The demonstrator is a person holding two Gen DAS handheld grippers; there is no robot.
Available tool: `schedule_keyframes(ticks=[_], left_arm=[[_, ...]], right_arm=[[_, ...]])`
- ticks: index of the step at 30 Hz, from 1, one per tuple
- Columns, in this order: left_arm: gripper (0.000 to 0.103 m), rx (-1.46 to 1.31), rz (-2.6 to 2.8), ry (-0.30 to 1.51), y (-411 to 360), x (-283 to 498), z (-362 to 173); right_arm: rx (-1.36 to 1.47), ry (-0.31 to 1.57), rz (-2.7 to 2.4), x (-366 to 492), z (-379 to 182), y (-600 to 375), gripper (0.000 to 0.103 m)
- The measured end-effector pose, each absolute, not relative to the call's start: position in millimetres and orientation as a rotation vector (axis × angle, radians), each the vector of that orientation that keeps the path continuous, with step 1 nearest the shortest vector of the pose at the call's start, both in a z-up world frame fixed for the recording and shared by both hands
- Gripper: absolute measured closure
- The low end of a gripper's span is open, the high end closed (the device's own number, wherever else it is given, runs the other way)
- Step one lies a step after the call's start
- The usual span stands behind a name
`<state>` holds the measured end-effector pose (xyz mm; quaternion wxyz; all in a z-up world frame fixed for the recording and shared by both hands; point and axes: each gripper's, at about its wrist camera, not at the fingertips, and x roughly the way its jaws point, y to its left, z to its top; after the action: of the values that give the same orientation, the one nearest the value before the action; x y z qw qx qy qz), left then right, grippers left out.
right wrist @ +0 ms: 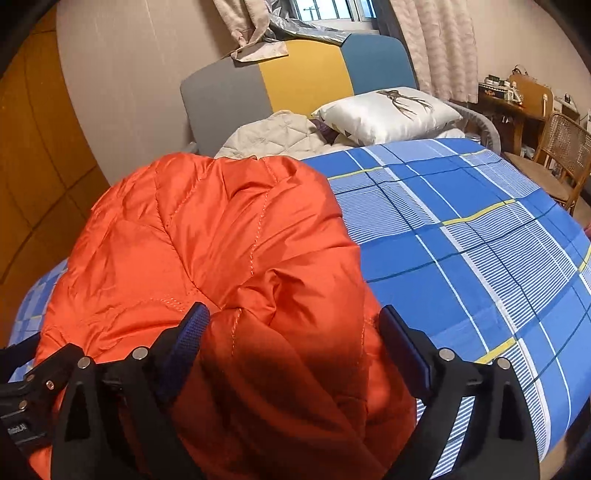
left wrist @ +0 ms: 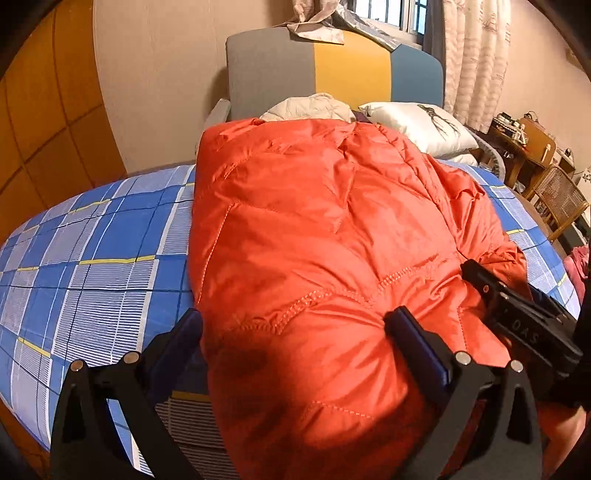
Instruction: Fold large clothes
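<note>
Blue plaid bed [left wrist: 92, 258] carries an orange quilted jacket [left wrist: 314, 240], long axis running from near edge toward headboard, near end between wide-open left gripper [left wrist: 293, 332] and right gripper [right wrist: 295, 328].

Warm indoor light over a bedroom with plain beige walls [left wrist: 155, 74]; amber wood panelling [left wrist: 44, 122] along the left side. At the far wall, an upholstered headboard [right wrist: 295, 81] in grey, yellow and blue blocks, under a barred window [left wrist: 391, 14] framed by pale patterned curtains [left wrist: 476, 55]. Below it a bed in a blue, white and yellow plaid sheet [right wrist: 461, 240], with a white pillow [right wrist: 388, 110] bearing an antler print beside a cream quilted cover [right wrist: 273, 140]. To the right, a cluttered wooden desk [right wrist: 517, 99] and a cane-backed chair [right wrist: 565, 147]
</note>
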<state>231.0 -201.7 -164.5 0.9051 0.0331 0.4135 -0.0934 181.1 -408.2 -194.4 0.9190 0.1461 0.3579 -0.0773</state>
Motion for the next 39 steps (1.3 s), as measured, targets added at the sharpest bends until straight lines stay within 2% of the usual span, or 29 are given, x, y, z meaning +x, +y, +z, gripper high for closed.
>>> schedule_keyframes(ticks=[15,20,32,39], left_arm=[[0.002,-0.071,-0.235,0.91,-169.3,212.7,-157.4],[0.002,-0.106,-0.301,0.922,-155.5,205.2,-157.5],[0.002,-0.44,-0.479,1.019,-116.5,213.6,-185.0],[0.002,-0.52,-0.593,1.095,-114.5,242.1,-210.1]], right_arm=[[0.351,0.862,-0.034,166.1,-168.5,-417.2,0.006],[0.415,0.963,0.026,170.8,-171.4,-429.2,0.003],[0.419,1.005,0.073,172.9,-170.1,-433.8,0.003],[0.483,1.048,0.139,204.1,-191.1,-448.4,0.003]])
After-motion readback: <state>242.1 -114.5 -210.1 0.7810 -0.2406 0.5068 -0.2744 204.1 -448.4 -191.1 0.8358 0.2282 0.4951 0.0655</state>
